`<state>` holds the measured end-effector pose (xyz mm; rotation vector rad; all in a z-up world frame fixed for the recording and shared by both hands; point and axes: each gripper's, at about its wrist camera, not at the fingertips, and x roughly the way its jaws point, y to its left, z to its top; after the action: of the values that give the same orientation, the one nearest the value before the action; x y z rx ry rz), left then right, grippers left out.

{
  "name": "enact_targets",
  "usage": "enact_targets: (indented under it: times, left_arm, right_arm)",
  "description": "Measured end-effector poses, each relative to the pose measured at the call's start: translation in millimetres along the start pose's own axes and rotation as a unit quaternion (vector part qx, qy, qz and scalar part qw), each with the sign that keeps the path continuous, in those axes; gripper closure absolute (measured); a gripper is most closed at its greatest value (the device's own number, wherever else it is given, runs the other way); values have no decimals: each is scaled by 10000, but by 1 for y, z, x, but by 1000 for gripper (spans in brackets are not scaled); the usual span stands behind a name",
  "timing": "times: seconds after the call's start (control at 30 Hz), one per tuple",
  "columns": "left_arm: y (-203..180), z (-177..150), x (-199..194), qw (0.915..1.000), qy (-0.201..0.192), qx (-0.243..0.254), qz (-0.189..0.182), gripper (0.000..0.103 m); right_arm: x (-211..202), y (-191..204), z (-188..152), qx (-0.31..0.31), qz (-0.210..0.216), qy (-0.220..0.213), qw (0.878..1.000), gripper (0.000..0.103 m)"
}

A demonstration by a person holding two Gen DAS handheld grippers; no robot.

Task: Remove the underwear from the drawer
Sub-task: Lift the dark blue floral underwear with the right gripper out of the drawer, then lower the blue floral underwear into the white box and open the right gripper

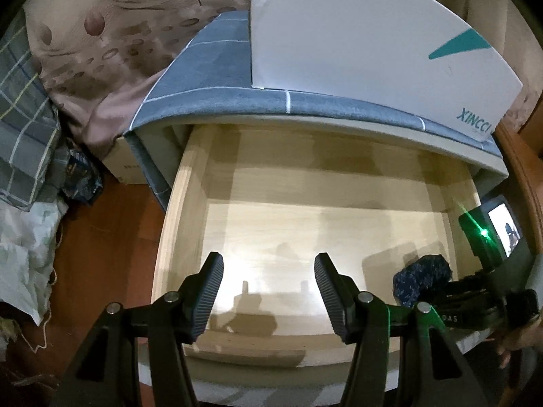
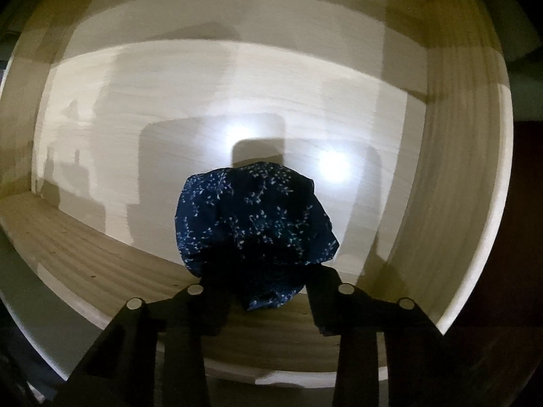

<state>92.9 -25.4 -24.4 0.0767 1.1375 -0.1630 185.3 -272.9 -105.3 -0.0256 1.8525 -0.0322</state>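
Observation:
The pale wooden drawer (image 1: pixel 190 183) is pulled open under a nightstand. A bunched dark blue underwear with small white flecks (image 2: pixel 254 217) hangs between the fingers of my right gripper (image 2: pixel 264 281), which is shut on it and holds it above the drawer floor (image 2: pixel 169 101). In the left wrist view the same underwear (image 1: pixel 422 276) shows at the drawer's right side, held by the right gripper (image 1: pixel 451 291). My left gripper (image 1: pixel 268 271) is open and empty over the drawer's front part.
A white box (image 1: pixel 356 34) stands on the grey checked cloth (image 1: pixel 210 68) on the nightstand. Bedding (image 1: pixel 101 51) and a plaid cloth (image 1: pixel 20 118) lie at left, with bags (image 1: pixel 23 254) on the red-brown floor. A wooden frame (image 1: pixel 522 176) is at right.

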Motion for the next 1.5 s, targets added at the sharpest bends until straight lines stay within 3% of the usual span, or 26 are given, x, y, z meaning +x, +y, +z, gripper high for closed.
enact_targets:
  times: [0.23,0.77,0.83,1.23,1.5]
  left_arm:
    - [0,0,1,9999,-29,36,104,46]
    - [8,1,1,9998,-35,-172,131,46]
    - [7,1,1,9997,-31,-183,145,46]
    - [13,-1,-1,9994,-75,-217,245,46]
    - [13,-1,-3,9993,-104,-234,263,46]
  right_arm:
    - [-5,11,-4,13,-9,-418,9991,82]
    - [-40,34,-50,86,-633,-1611,9849,83]
    - [-47,40,-77,150,-654,-1760,9821,83]
    - [-98,49,-129,315,-764,-2705,9592,83]
    - [-138,60,-188,460,-542,-3203,9447,83]
